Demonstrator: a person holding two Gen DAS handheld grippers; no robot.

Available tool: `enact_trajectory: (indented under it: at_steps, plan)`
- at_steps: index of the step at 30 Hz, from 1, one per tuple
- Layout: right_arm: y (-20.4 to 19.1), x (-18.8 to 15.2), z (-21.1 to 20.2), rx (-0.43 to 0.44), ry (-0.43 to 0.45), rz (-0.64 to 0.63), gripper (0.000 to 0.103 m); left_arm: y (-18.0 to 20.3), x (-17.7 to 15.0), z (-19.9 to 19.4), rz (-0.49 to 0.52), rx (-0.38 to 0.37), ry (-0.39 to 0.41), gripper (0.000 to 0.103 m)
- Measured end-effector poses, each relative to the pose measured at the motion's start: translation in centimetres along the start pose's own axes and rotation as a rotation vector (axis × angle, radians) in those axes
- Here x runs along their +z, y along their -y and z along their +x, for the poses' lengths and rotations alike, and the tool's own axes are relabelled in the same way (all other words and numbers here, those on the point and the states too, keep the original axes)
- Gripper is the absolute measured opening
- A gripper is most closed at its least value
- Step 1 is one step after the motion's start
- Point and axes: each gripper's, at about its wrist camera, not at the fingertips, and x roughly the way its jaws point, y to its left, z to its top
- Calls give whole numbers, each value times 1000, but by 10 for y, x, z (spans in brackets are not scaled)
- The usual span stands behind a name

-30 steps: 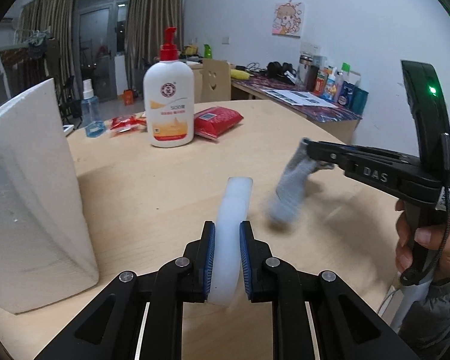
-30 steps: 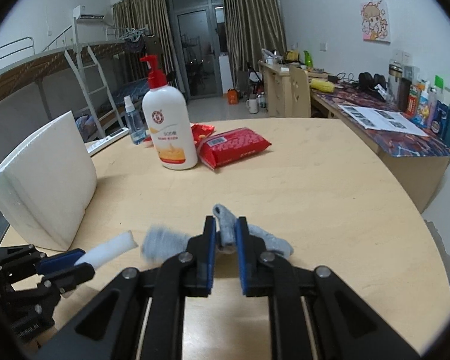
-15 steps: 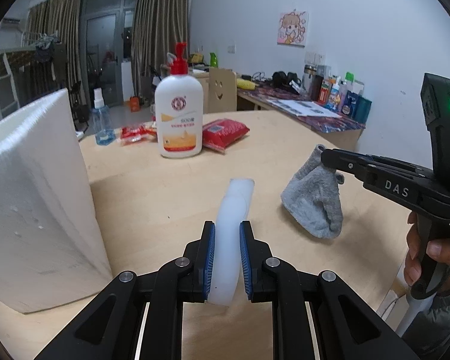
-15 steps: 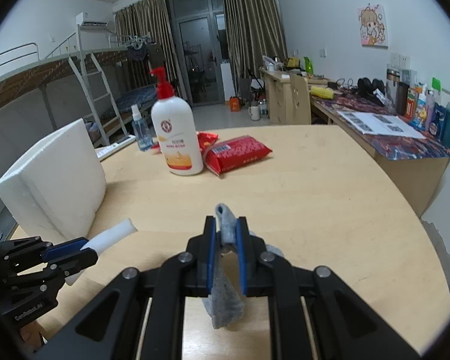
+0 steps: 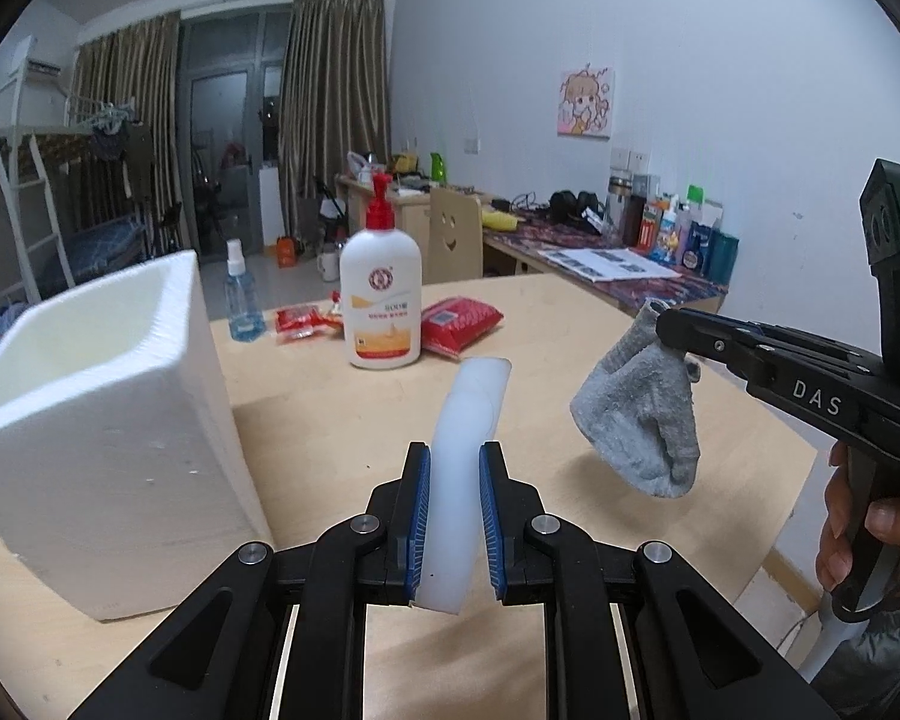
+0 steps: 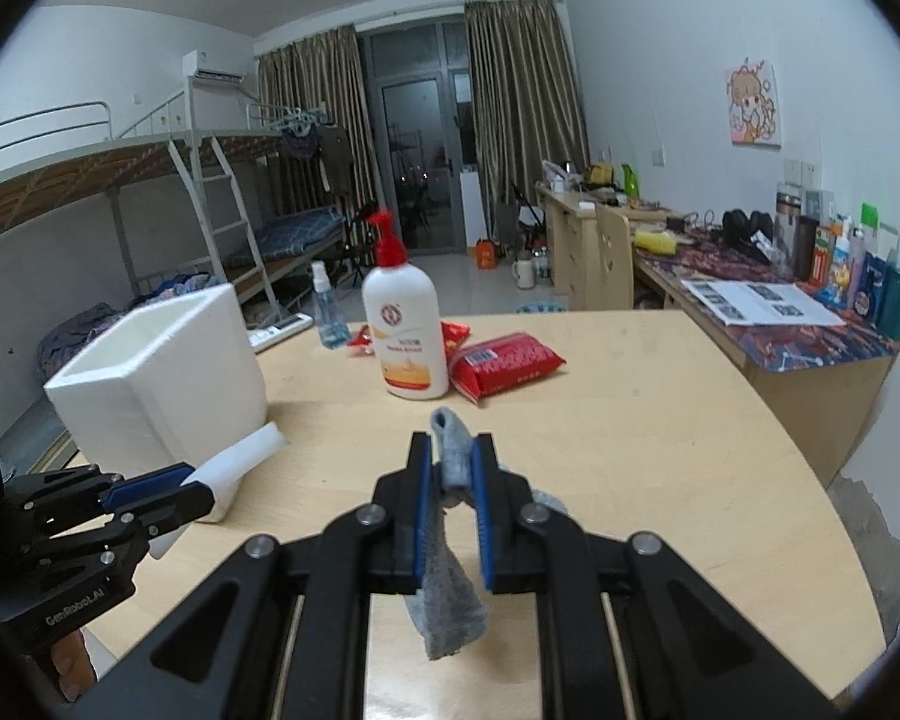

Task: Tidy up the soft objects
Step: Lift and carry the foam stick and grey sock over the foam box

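Left gripper (image 5: 455, 516): clenched on the white foam strip (image 5: 469, 420), pads pressing both of its flat sides near the rear end.
Foam strip, position: held clear of the wooden table (image 5: 342, 420), free end pointing forward toward the lotion bottle (image 5: 380, 300).
Foam strip, long axis: runs along the gripper's own pointing line, slightly bowed, so it leads the fingers.
Right gripper (image 6: 453, 504): clenched on the grey sock (image 6: 450, 576), gripping it by the cuff.
Grey sock, position: off the table, cuff poking up between the pads, foot hanging limp below the jaws; seen from the left wrist view it dangles in mid-air to the right of the strip.
Foam box (image 5: 96, 420): open-topped, white, standing on the table at the left; interior only partly visible, appears empty.
Deciding relation: the box lies to the left of both grippers, its opening facing up; the left gripper is the nearer, just beside the box wall, while the right is well apart, with the strip between.
Judged next move: probably a drop into the box; each load must clear the rim first, the strip being tipped end-down.
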Motion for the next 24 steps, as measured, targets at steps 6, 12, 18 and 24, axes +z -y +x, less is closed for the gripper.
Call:
enact_trajectory:
  at_steps: [6, 12, 18, 24]
  plan:
    - [-14, 3, -23, 7, 40, -17, 16, 2, -2, -32, 4, 8, 44, 18]
    - [-22, 2, -33, 14, 56, -32, 16, 4, -4, -49, 11, 19, 72, 18]
    - [-33, 2, -33, 35, 58, -47, 16, -1, -5, -59, 1, 41, 80, 18]
    - [-51, 3, -29, 76, 57, -73, 16, -16, -8, -72, -23, 89, 91, 18]
